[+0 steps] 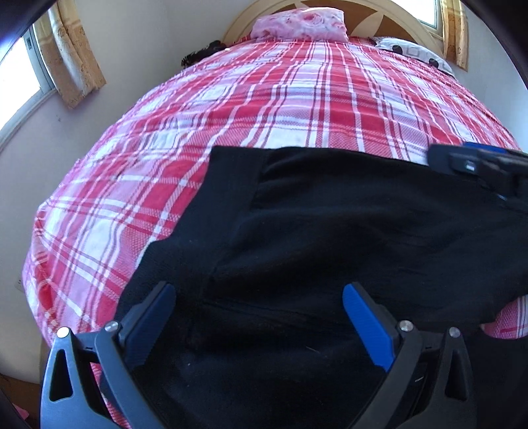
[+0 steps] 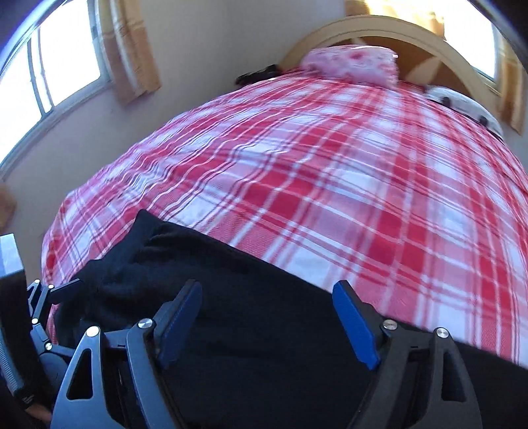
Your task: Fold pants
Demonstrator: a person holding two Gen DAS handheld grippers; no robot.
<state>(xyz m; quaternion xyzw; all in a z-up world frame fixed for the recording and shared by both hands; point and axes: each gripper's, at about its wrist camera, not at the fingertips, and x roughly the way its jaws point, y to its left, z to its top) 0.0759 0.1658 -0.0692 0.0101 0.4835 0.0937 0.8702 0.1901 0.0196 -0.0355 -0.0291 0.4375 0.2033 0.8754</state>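
Observation:
Black pants [image 1: 330, 231] lie spread on the near part of a bed with a red and white plaid cover [image 1: 264, 109]. My left gripper [image 1: 259, 297] is open just above the pants' near portion, with nothing between its blue pads. My right gripper [image 2: 267, 293] is open over the pants [image 2: 247, 313] near their far edge, also empty. The right gripper's body [image 1: 478, 165] shows at the right edge of the left wrist view. The left gripper [image 2: 49, 297] shows at the left edge of the right wrist view.
A pink pillow [image 1: 300, 23] and a patterned white pillow [image 1: 412, 52] lie at the wooden headboard [image 2: 379, 29]. Windows with yellow curtains [image 1: 69, 49] flank the bed. The plaid cover [image 2: 330, 165] stretches beyond the pants.

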